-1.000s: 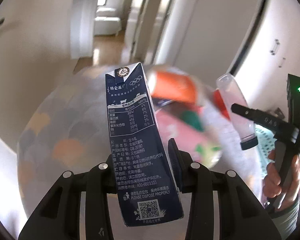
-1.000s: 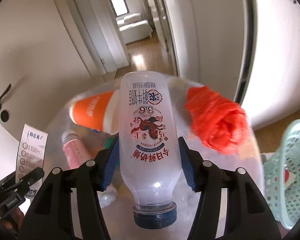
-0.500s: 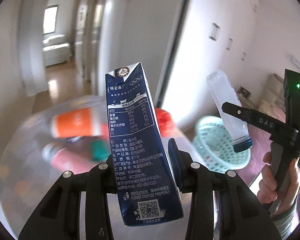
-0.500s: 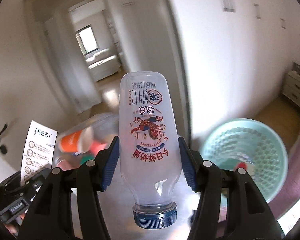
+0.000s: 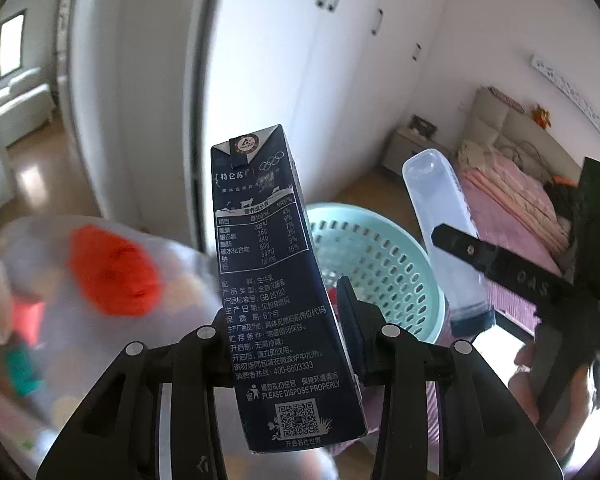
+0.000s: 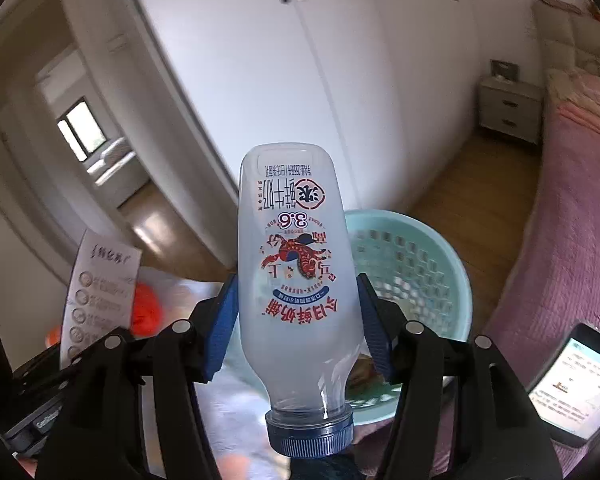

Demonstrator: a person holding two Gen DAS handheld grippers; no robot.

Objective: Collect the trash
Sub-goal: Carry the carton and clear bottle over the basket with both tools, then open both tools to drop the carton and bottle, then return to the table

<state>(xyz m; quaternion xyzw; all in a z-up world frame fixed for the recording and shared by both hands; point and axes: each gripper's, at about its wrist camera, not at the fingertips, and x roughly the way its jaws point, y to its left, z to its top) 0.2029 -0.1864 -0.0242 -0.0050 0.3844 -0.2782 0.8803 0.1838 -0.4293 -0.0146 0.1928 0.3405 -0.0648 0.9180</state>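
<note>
Left gripper [image 5: 288, 340] clamps milk carton [image 5: 276, 280]; right gripper [image 6: 298, 324] clamps bottle [image 6: 296, 280].

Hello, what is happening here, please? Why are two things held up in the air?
A person is collecting trash with two handheld grippers. The left gripper is clamped on a dark blue milk carton. The right gripper holds an empty plastic bottle, cap down. Both are near the mint-green basket, nothing dropped in yet.

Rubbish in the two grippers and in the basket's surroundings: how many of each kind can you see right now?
Dark blue milk cartons: 1, in the left gripper
Clear plastic milk bottles with blue caps: 1, in the right gripper
Crumpled red-orange plastic bags: 1
Mint green perforated baskets: 1
Total: 4
</note>
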